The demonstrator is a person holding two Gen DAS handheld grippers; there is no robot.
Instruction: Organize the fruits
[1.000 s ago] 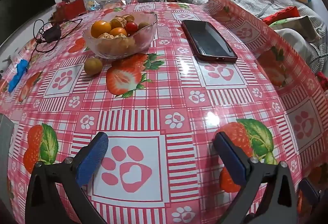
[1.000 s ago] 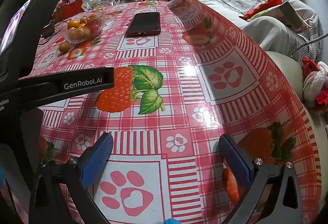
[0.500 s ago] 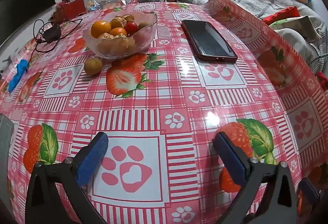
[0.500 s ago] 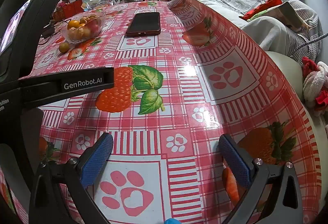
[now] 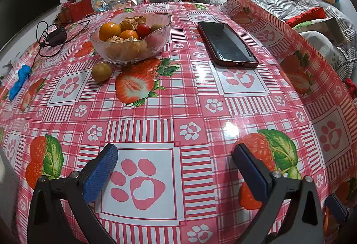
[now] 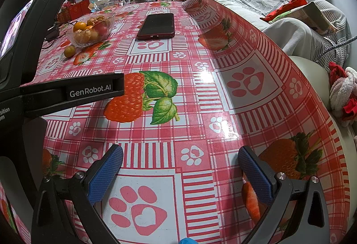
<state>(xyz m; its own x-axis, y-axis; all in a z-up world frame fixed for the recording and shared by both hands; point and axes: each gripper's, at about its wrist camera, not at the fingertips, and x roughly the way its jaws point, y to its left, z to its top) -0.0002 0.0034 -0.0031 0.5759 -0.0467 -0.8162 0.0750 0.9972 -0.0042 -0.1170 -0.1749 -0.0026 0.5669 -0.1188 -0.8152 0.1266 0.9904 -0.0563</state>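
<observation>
Yellow-green and round, one small fruit (image 5: pixel 101 72) lies alone on the red checked tablecloth (image 5: pixel 178 110), just beside the near wall of a glass bowl (image 5: pixel 131 52). The left gripper (image 5: pixel 175 169) has its blue-padded jaws spread wide over the cloth, and they hold nothing. The right gripper (image 6: pixel 180 171) is also wide open and empty, well apart from the fruit. The bowl holds oranges (image 5: pixel 109 31), a red tomato (image 5: pixel 143 30) and some peel. A dark phone (image 5: pixel 226 44) lies right of the bowl.
</observation>
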